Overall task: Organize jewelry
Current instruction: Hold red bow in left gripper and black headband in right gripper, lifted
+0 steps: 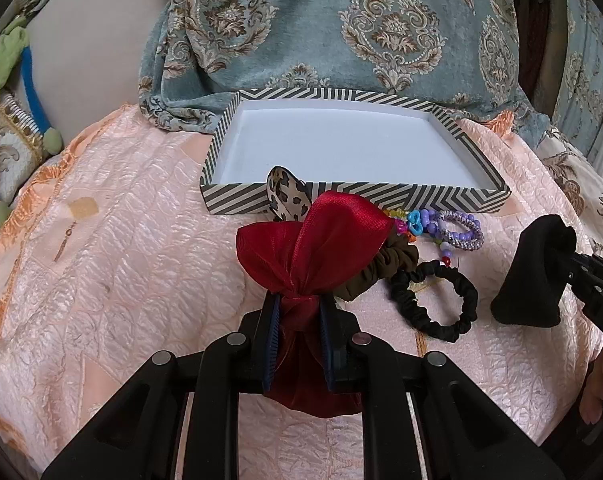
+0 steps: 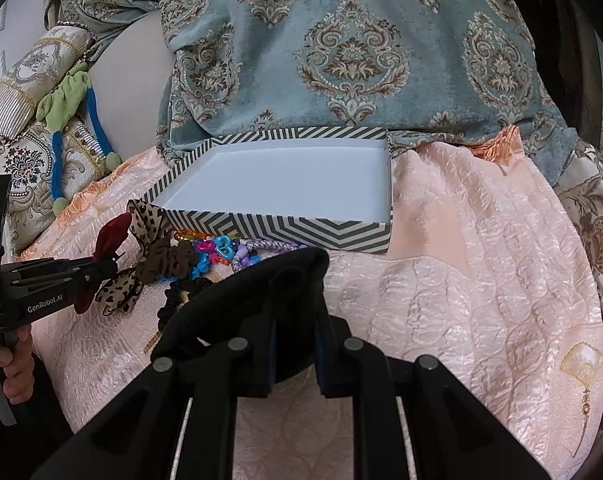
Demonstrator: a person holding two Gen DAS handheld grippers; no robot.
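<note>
My left gripper (image 1: 298, 312) is shut on a red organza bow (image 1: 313, 236) and holds it in front of the striped box (image 1: 237, 200), whose white inside is empty. My right gripper (image 2: 294, 320) is shut on a black fabric bow (image 2: 257, 292), which also shows in the left wrist view (image 1: 529, 276). On the pink quilt in front of the box lie a leopard-print bow (image 2: 141, 220), a brown scrunchie (image 1: 393, 264), a black scrunchie (image 1: 433, 300), coloured bead bracelets (image 1: 417, 224) and a purple beaded ring (image 1: 463, 228).
A blue patterned cushion (image 1: 341, 28) stands behind the box. A green and blue cloth toy (image 2: 69, 100) and cream pillows (image 2: 21, 160) lie at the far left. The pink quilt (image 2: 481, 260) stretches to the right of the box.
</note>
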